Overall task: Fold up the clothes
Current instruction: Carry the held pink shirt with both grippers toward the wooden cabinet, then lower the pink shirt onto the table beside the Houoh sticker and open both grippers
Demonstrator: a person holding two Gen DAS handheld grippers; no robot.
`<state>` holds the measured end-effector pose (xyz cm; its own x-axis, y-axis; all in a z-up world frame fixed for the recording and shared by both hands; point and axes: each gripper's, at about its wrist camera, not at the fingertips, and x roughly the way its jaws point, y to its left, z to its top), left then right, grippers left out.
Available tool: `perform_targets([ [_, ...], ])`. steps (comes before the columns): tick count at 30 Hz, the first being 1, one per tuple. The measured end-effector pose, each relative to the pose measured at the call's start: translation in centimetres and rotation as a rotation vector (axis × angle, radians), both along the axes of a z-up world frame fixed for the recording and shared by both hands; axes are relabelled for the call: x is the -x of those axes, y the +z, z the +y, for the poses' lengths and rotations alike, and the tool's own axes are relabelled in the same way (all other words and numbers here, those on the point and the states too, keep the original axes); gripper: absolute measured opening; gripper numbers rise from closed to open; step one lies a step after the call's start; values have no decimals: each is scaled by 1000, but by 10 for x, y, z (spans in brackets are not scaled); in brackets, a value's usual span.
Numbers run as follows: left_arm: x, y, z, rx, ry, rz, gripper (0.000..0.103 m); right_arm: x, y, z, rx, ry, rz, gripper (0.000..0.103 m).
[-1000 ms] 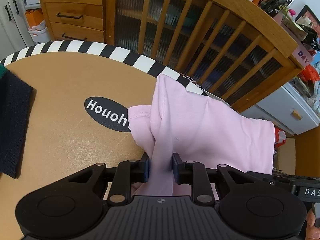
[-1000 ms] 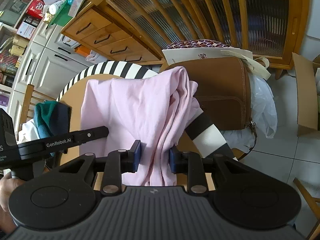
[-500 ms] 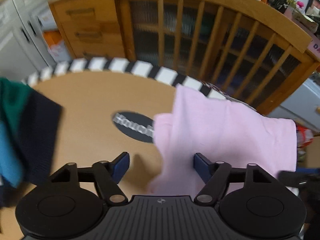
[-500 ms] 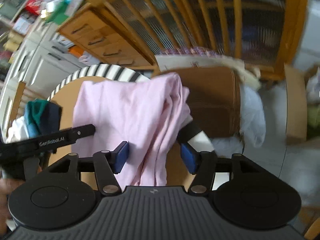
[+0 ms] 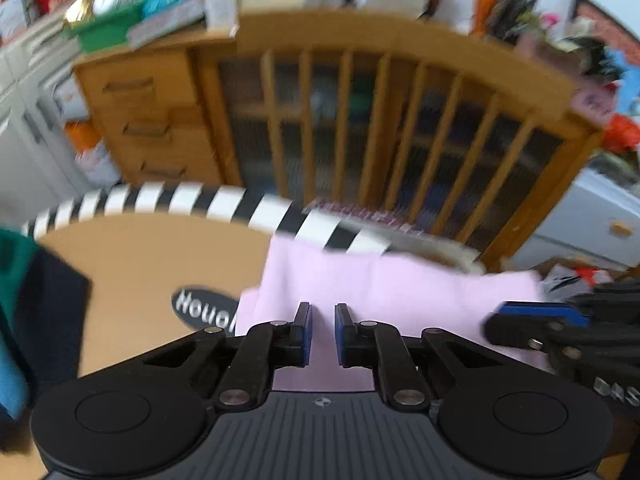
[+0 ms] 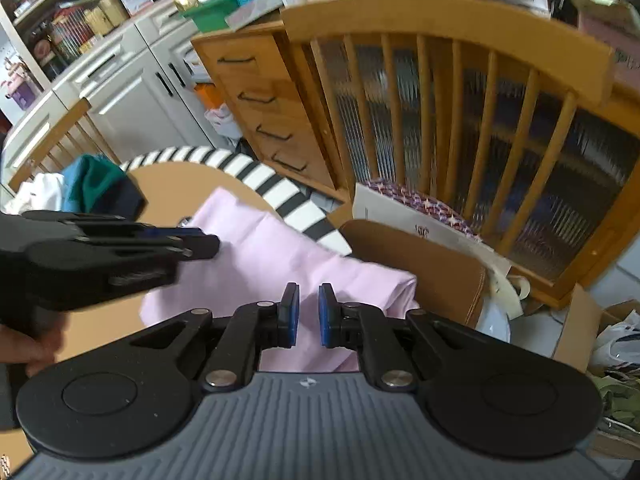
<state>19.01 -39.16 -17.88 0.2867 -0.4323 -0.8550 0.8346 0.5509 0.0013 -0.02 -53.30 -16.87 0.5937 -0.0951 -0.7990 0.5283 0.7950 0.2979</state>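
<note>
Where it lies flat, pink shirt [image 6: 276, 264] folded, smooth, both hand-held grippers just closing, empty.

My two wrist cameras look steeply down, close over the round table [image 5: 132, 264]. Both views share the pink garment [image 5: 400, 292] [image 6: 272, 264] and the wooden cabinet [image 6: 460, 92] behind.

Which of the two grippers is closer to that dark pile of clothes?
Left. The left gripper hangs between the dark pile and the right gripper, which sits over the pink garment's far side.
</note>
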Motion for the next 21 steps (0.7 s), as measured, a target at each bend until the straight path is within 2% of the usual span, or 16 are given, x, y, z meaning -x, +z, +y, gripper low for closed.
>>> perform_targets([
  [3,-15,-10,11,28,48,48,5,5,-15,-2,2,-11,34,0],
  [6,-19,-8,15,30,50,63,4,11,-20,-9,-33,-20,19,0],
  [8,-20,-1,21,32,55,71,4,8,-15,-7,-12,3,38,0],
  [9,-21,6,25,44,53,74,5,11,-7,-5,-12,8,27,5],
  [11,-21,23,34,69,43,73,24,23,10,2,-21,34,-26,8],
  [13,-4,37,47,85,-15,29,32,37,27,17,-28,83,-85,10],
  [16,12,24,52,40,-54,46,33,31,24,41,-37,169,-66,10],
  [18,12,5,56,4,-17,52,31,23,10,51,2,190,3,8],
  [21,10,-2,64,40,17,65,28,25,-6,49,-17,170,25,6],
])
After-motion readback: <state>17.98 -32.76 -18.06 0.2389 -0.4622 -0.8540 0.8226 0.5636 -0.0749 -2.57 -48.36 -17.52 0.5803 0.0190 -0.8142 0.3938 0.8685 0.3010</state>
